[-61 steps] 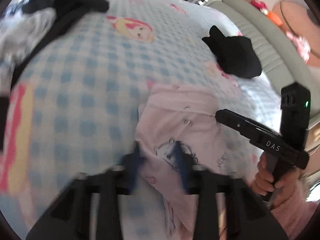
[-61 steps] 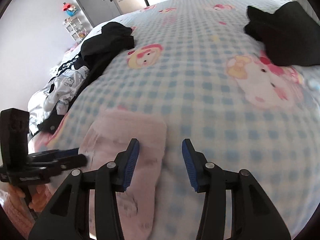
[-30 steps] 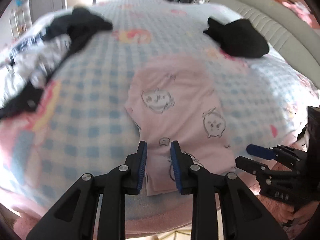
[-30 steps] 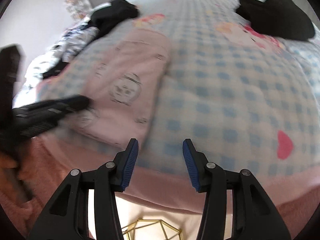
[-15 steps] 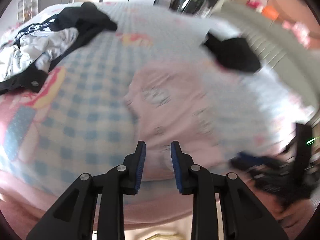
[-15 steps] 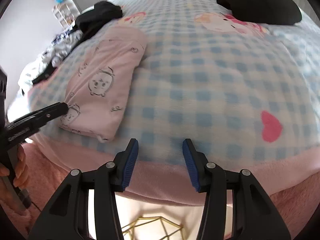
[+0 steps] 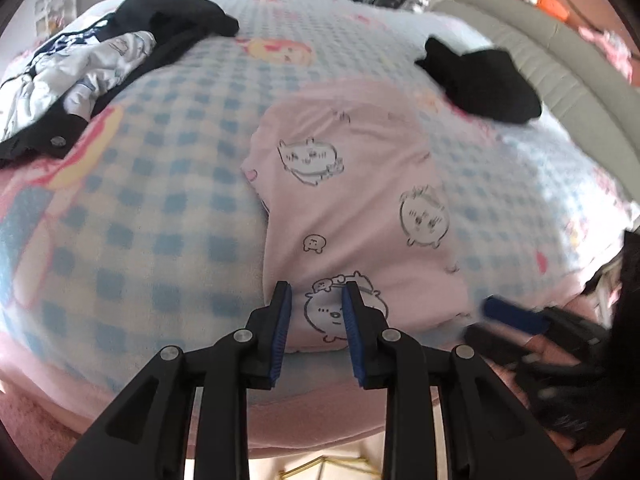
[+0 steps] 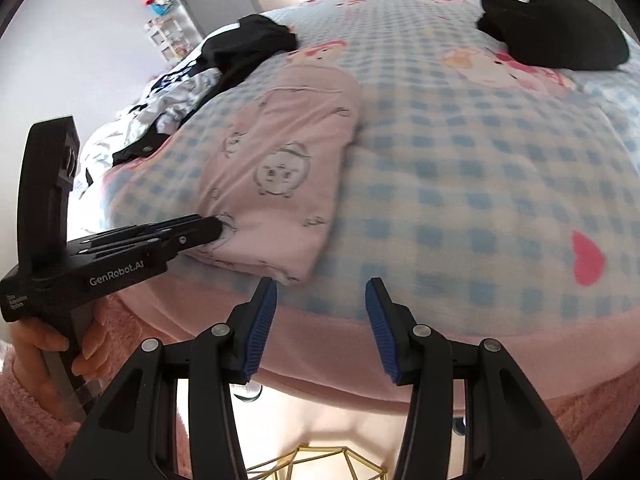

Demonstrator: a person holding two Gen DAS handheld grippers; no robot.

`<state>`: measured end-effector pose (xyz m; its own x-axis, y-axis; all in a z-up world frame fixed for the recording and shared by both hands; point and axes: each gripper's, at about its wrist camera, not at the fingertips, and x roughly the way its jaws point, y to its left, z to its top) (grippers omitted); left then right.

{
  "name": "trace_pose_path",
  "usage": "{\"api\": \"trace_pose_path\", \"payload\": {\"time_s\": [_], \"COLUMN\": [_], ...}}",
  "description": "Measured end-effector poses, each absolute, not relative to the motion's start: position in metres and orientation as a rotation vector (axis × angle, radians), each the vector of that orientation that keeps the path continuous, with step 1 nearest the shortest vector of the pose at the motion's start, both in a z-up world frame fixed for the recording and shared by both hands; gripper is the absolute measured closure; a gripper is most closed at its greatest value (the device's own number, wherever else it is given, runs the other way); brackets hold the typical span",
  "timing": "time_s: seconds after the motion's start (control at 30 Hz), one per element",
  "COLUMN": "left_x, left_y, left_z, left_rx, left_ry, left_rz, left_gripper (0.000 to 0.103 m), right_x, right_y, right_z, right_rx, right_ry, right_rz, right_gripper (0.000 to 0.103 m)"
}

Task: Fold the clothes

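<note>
A pink garment [image 7: 352, 184] printed with cartoon animals lies folded into a long strip on the blue checked blanket [image 7: 160, 200], its near end at the bed's front edge. My left gripper [image 7: 316, 300] hovers over that near end. Its jaws stand a narrow gap apart, and the fabric shows flat between them. In the right wrist view the left gripper [image 8: 212, 226] has its tips at the near left corner of the pink garment [image 8: 288, 160]. My right gripper [image 8: 320, 300] is open over the blanket's edge, just right of the garment's near right corner, holding nothing.
A folded black garment [image 7: 484, 80] lies at the far right of the bed. A heap of black and white clothes [image 7: 100, 52] covers the far left. A grey padded headboard [image 7: 560, 60] runs along the right. A gold wire frame [image 8: 320, 464] stands below the bed's edge.
The left gripper has drawn back over the garment's near end after swinging off towards the bed's edge. The right gripper has shifted sideways near the garment's corner. Neither jaw gap has changed.
</note>
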<state>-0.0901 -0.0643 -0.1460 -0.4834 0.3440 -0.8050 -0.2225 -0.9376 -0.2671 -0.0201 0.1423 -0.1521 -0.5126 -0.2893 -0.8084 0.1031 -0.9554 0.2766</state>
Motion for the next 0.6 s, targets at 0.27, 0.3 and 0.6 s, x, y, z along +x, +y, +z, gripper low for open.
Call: {"api": "trace_pose_path", "payload": {"time_s": [0.27, 0.3, 0.6], "left_x": [-0.108, -0.108, -0.106], "left_y": [-0.052, -0.052, -0.056], "left_z": [-0.163, -0.164, -0.166], "left_rx": [-1.447, -1.447, -1.44], "left_ry": [-0.062, -0.061, -0.096], "left_rz": [2.433, 2.432, 2.418], "left_gripper": [0.073, 0.073, 0.073], "right_x": [-0.039, -0.039, -0.026], "right_y": [0.123, 0.126, 0.147], "right_z": [-0.166, -0.167, -0.162], "right_rx": [1.431, 1.429, 1.43], "right_ry": [-0.167, -0.186, -0.222], "right_rz": [-2.598, -2.613, -2.677], "right_gripper": [0.057, 0.057, 0.057]}}
